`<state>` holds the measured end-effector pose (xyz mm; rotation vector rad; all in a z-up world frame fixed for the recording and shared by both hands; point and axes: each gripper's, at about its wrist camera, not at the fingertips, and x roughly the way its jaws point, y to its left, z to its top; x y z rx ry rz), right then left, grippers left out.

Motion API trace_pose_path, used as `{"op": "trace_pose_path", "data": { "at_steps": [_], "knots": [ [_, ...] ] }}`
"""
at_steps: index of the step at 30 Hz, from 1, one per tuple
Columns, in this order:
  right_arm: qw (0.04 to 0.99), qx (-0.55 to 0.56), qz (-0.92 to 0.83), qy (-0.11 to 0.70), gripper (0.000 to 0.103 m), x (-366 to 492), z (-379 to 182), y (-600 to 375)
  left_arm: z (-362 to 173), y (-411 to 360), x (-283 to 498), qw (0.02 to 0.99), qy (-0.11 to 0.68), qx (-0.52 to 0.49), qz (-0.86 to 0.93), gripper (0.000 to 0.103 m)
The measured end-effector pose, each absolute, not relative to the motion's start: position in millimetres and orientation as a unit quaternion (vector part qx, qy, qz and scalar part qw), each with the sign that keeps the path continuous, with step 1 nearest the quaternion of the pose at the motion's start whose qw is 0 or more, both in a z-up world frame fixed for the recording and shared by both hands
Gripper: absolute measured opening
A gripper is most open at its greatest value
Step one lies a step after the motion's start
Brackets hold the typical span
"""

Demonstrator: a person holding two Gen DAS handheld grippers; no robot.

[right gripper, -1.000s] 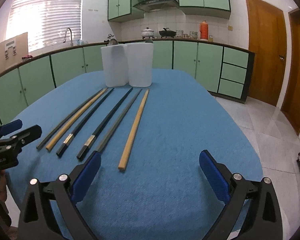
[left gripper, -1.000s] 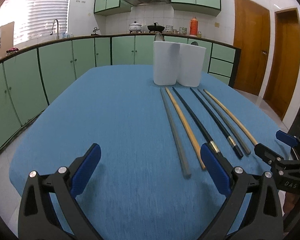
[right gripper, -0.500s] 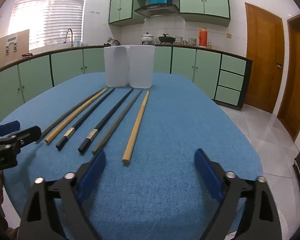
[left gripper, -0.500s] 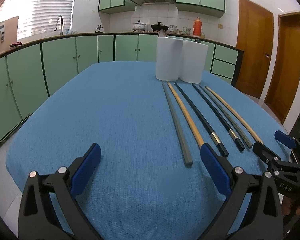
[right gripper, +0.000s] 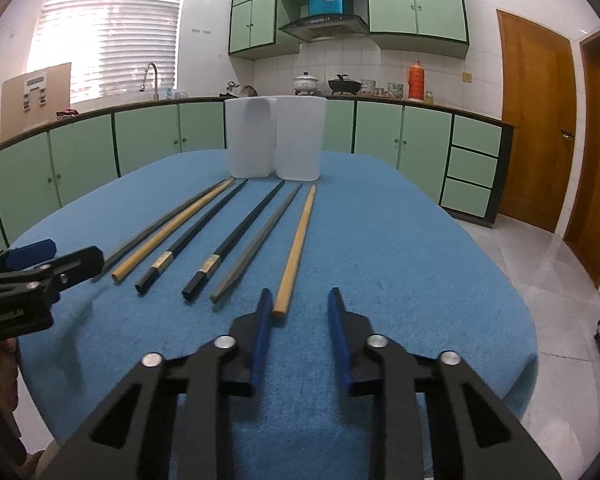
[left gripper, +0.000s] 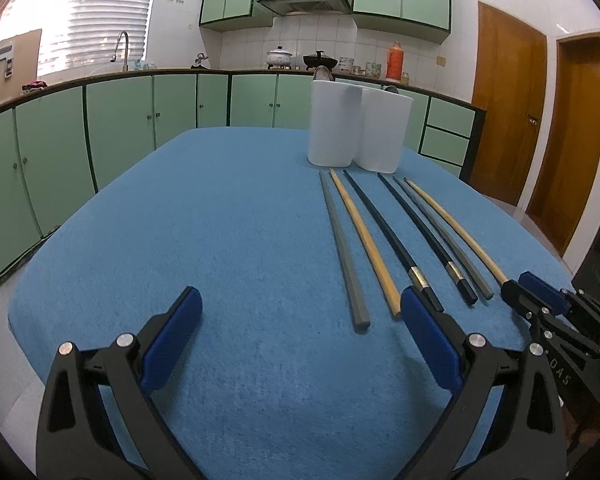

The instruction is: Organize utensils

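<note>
Six chopsticks (right gripper: 236,236) lay side by side on the blue desk (right gripper: 400,264), in front of two white holders (right gripper: 276,138). Half a second before, the right gripper (right gripper: 298,312) had its jaws wide apart. Now they had come much closer together, still with a gap and holding nothing, just by the near end of the rightmost wooden chopstick (right gripper: 296,250). The left gripper (left gripper: 300,316) had kept its jaws wide open and empty. Something gray poked out of the holders, too hidden to name.
</note>
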<state>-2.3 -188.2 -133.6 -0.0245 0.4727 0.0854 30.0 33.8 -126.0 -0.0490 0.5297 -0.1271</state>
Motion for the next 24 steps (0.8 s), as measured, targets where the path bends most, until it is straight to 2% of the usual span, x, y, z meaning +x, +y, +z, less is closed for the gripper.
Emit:
{"op": "trace_pose_path", "data": {
  "at_steps": [6,9,12,14,16,21,24],
  "knots": [
    [0.972,-0.02,0.05,0.23,0.009,-8.6,-135.3,-183.0,-127.2,29.5,27.3,0.964,0.257,-0.023,-0.065,0.095],
    [0.972,-0.019,0.052,0.23,0.008,-9.5,-135.4,-182.8,-129.2,25.8,27.9,0.963,0.262,-0.015,-0.067,0.077],
    [0.971,-0.015,0.053,0.231,0.008,-9.5,-135.4,-184.1,-130.6,21.7,26.9,0.963,0.26,-0.002,-0.066,0.075],
    [0.971,-0.014,0.055,0.23,0.008,-9.6,-135.7,-184.1,-130.4,21.7,26.7,0.963,0.26,-0.002,-0.065,0.07],
    [0.971,-0.014,0.055,0.23,0.008,-9.9,-135.9,-184.0,-131.0,21.6,26.6,0.963,0.26,0.002,-0.064,0.06],
    [0.971,-0.011,0.057,0.23,0.008,-8.2,-135.9,-185.0,-131.3,16.1,26.1,0.963,0.26,0.017,-0.069,0.046],
    [0.971,-0.009,0.058,0.23,0.008,-7.9,-135.9,-186.0,-131.8,9.5,25.1,0.961,0.262,0.027,-0.084,0.03]
  ]
}}
